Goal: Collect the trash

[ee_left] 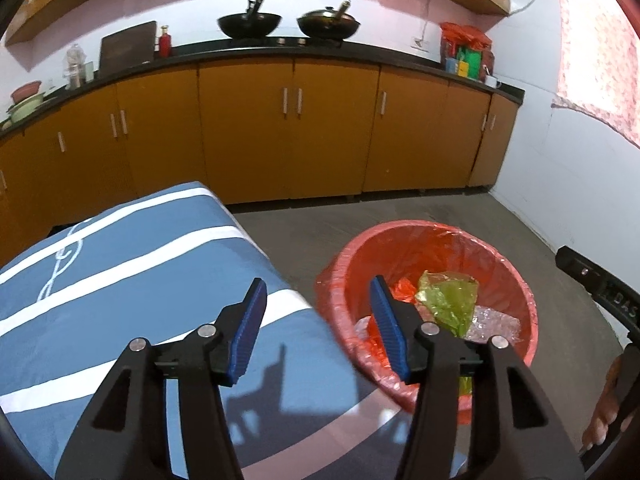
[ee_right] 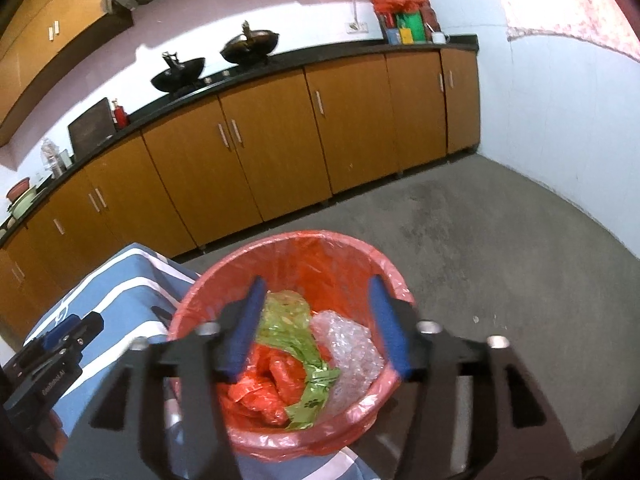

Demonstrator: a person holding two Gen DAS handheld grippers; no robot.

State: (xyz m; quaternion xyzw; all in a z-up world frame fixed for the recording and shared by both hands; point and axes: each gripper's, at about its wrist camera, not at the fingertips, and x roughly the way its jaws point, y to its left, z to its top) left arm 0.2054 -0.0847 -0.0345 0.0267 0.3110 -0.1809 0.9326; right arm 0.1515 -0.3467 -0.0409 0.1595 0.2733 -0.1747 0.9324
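Observation:
A red bin (ee_left: pixel 516 276) lined with a red bag stands on the floor beside the table; it also shows in the right wrist view (ee_right: pixel 304 248). Inside lie a green plastic bag (ee_left: pixel 448 300) (ee_right: pixel 288 320), a red plastic bag (ee_right: pixel 268 384) and clear bubble wrap (ee_right: pixel 352 348). My left gripper (ee_left: pixel 318 300) is open and empty, over the table's right edge next to the bin. My right gripper (ee_right: pixel 318 300) is open and empty, held right above the bin's mouth. The left gripper's body shows at the left of the right wrist view (ee_right: pixel 52 360).
The table wears a blue cloth with white stripes (ee_left: pixel 132 264). Orange kitchen cabinets (ee_left: pixel 288 128) with a dark counter run along the back, carrying two woks (ee_left: pixel 248 24). Grey floor (ee_right: pixel 500 248) lies right of the bin, bounded by a white wall (ee_right: pixel 560 120).

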